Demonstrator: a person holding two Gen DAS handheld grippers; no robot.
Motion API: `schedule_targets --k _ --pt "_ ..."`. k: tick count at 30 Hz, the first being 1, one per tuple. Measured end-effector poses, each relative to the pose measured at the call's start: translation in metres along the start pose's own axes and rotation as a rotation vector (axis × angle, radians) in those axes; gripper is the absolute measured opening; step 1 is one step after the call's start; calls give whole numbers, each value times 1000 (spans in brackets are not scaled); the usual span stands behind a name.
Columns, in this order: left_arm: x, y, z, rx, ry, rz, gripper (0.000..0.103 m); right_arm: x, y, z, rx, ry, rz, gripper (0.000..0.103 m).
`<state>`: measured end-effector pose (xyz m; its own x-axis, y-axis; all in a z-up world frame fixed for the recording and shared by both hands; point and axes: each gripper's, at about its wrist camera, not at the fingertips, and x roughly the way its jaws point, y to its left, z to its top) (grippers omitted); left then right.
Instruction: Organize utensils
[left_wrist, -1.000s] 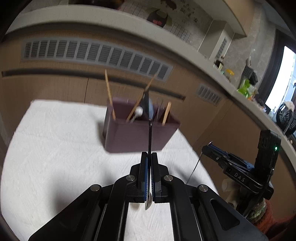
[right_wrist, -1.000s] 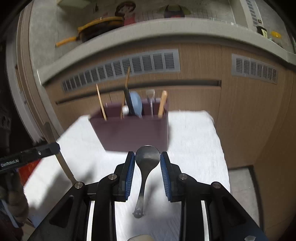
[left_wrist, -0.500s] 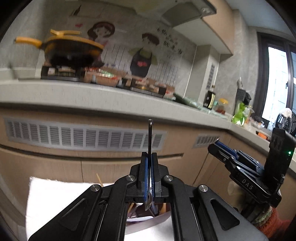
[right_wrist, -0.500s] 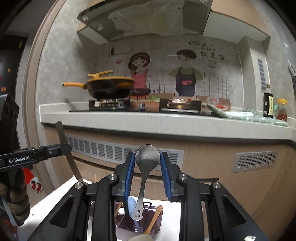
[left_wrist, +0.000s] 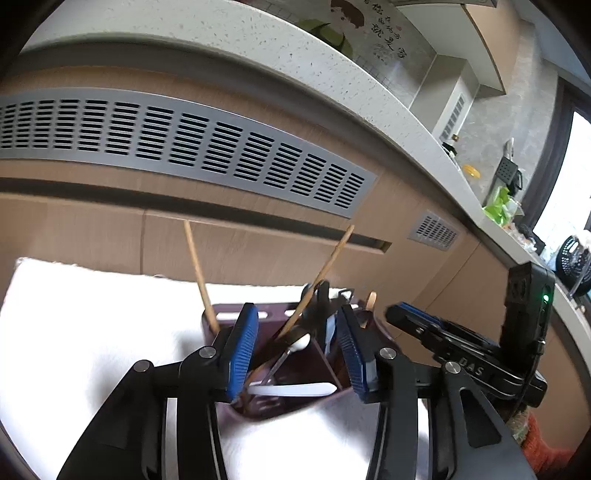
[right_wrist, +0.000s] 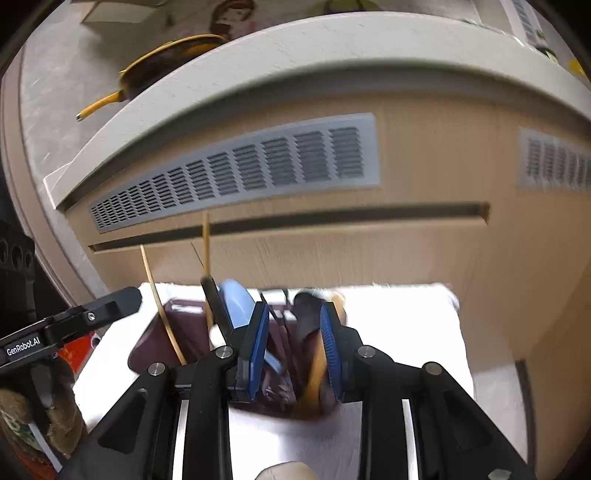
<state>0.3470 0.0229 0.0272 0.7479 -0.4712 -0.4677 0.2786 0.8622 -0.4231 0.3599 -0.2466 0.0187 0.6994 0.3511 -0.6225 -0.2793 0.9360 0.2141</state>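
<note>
A dark purple utensil holder (left_wrist: 288, 402) with dividers stands on the white cloth (left_wrist: 92, 332). It holds wooden chopsticks (left_wrist: 197, 273), a white spoon (left_wrist: 291, 388), a black-handled utensil (left_wrist: 321, 295) and a light blue spoon (right_wrist: 236, 302). My left gripper (left_wrist: 295, 354) is open and empty, right above the holder's compartments. My right gripper (right_wrist: 293, 347) is open and empty, above the holder's right compartments (right_wrist: 288, 391), where a wooden handle (right_wrist: 314, 373) stands. Each gripper shows in the other's view: the right one in the left wrist view (left_wrist: 461, 354), the left one in the right wrist view (right_wrist: 74, 321).
A wooden cabinet front with grey vent grilles (left_wrist: 184, 144) rises just behind the cloth, under a pale stone counter (left_wrist: 258, 51). A yellow-handled pan (right_wrist: 155, 66) sits on the counter. The cloth's right edge (right_wrist: 458, 332) drops off beside the cabinet.
Both grippers tilted down onto the holder and opened. The knife held in the left and the metal spoon held in the right are gone from the jaws.
</note>
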Motion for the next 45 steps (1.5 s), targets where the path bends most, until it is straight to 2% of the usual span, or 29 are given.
schedule_targets --k 1,2,4,10,15,18,21,26,34,45 --pt "-7 -3 -5 7 -15 20 52 -7 0 -7 -3 0 -9 29" --pt "-17 -8 -12 16 -37 52 60 -13 1 -13 -11 -5 -14 29" --pt "-36 -18 -26 41 -74 120 66 -33 8 -29 -38 -23 -27 29" --pt "-94 -55 -91 113 -158 322 66 -98 36 -75 -90 -116 -13 29" --pt "-126 -80 -136 163 -121 404 66 -139 63 -117 -132 -94 25 31" --pt "-144 -87 -154 129 -100 417 66 -158 73 -142 -139 -69 56 31" --pt "-155 -92 -166 110 -83 430 66 -169 77 -156 -129 -83 19 31" --pt "-159 -100 -177 130 -66 435 66 -173 72 -165 -97 -66 9 32" --pt "-158 -103 -178 134 -53 417 66 -185 75 -166 -131 -103 -25 32" --pt "-160 -105 -179 141 -48 416 66 -184 75 -166 -131 -92 -19 33"
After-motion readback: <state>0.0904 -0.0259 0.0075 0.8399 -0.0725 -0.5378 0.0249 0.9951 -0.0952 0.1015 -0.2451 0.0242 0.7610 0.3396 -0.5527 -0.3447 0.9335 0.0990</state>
